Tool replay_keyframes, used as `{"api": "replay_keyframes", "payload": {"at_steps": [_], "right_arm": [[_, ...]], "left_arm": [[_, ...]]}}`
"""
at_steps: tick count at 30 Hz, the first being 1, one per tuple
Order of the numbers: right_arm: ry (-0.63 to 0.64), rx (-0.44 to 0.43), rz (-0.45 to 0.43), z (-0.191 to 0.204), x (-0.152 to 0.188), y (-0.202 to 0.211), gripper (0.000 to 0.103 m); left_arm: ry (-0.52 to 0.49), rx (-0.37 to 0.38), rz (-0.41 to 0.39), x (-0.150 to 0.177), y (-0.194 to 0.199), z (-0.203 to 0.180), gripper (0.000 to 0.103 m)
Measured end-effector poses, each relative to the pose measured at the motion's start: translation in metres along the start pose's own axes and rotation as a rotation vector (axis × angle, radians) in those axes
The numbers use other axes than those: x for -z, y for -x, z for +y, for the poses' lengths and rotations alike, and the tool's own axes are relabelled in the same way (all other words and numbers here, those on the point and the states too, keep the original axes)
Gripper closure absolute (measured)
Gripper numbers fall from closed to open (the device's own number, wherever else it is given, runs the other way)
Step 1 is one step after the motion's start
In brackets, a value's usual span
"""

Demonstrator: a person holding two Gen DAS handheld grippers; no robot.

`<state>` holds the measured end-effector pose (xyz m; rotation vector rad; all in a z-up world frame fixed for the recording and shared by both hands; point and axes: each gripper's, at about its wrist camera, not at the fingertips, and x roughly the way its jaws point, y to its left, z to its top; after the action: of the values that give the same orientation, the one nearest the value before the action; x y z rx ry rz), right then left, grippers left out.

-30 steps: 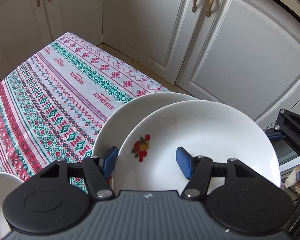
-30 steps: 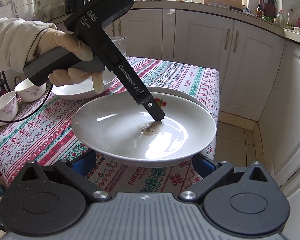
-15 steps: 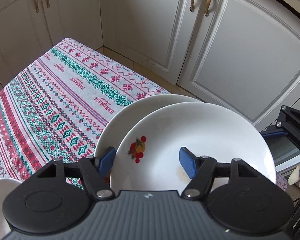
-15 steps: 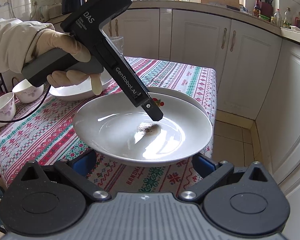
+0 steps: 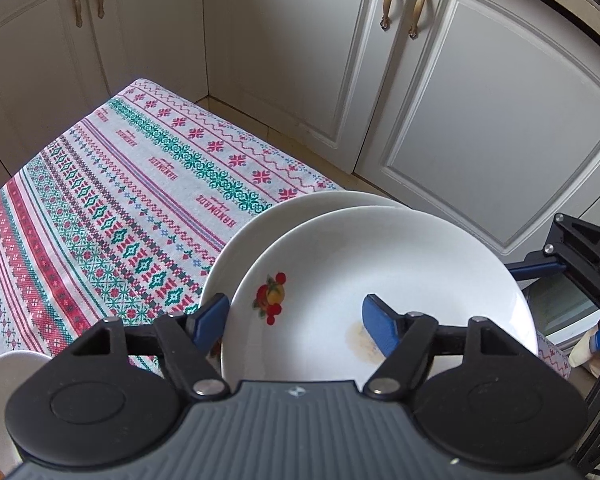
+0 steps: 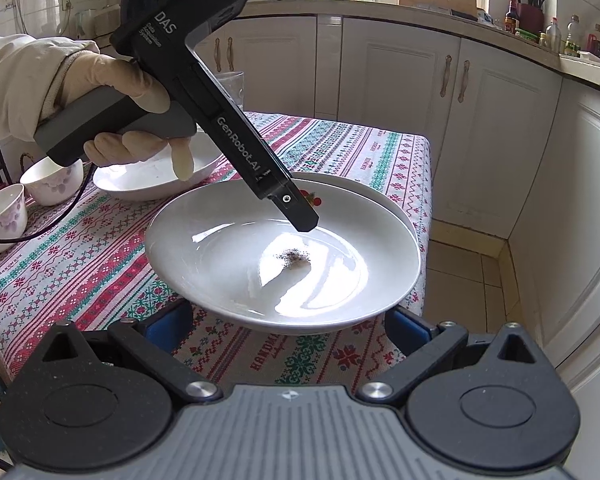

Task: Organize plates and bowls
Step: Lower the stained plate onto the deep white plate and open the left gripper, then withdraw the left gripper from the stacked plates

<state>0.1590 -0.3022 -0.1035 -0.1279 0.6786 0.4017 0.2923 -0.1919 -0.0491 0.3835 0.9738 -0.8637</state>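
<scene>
1. Plates first, from the left wrist: the upper plate point(image 5: 380, 280) with a fruit motif now rests on a lower plate point(image 5: 260, 220) at the tablecloth point(image 5: 120, 208) edge. The left gripper point(image 5: 296, 316) jaws, clamped on its rim a second ago, are opening; pads straddle the rim without pressing.
2. Right wrist: the right gripper point(image 6: 288, 330) jaws stand wide, beneath the plate's near rim, gripping nothing. Release suggests this plate is stacked; the bowls point(image 6: 52, 180) are likely next.

Plate point(image 6: 228, 256) on plate point(image 6: 364, 192), table corner point(image 6: 416, 148)
</scene>
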Motion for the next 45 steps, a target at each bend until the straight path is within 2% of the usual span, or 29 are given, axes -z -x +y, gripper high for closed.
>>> {"api": "replay_keyframes", "payload": {"at_steps": [12,16,27,34,37,42,45], "right_arm": [[0.003,0.002,-0.011,0.004,0.003,0.005,0.000],[0.011,-0.003,-0.033,0.010,0.003,0.014,0.000],[0.019,0.003,-0.087,0.030,0.006,0.041,0.000],[0.016,0.005,-0.137,0.047,0.006,0.059,0.000],[0.014,0.004,-0.145,0.054,0.008,0.062,0.000],[0.027,-0.011,-0.148,0.064,0.010,0.066,0.000],[0.044,-0.016,-0.143,0.069,0.010,0.067,0.000]], "left_arm": [[-0.009,-0.051,-0.026,0.005,0.014,-0.003,0.026],[0.020,-0.048,-0.050,0.013,0.027,-0.002,0.026],[0.076,-0.114,-0.203,0.065,0.090,-0.027,0.019],[0.148,-0.245,-0.328,0.120,0.120,-0.049,0.012],[0.200,-0.349,-0.357,0.145,0.120,-0.056,0.011],[0.274,-0.502,-0.335,0.176,0.106,-0.059,0.010],[0.322,-0.541,-0.327,0.190,0.098,-0.056,0.010]]}}
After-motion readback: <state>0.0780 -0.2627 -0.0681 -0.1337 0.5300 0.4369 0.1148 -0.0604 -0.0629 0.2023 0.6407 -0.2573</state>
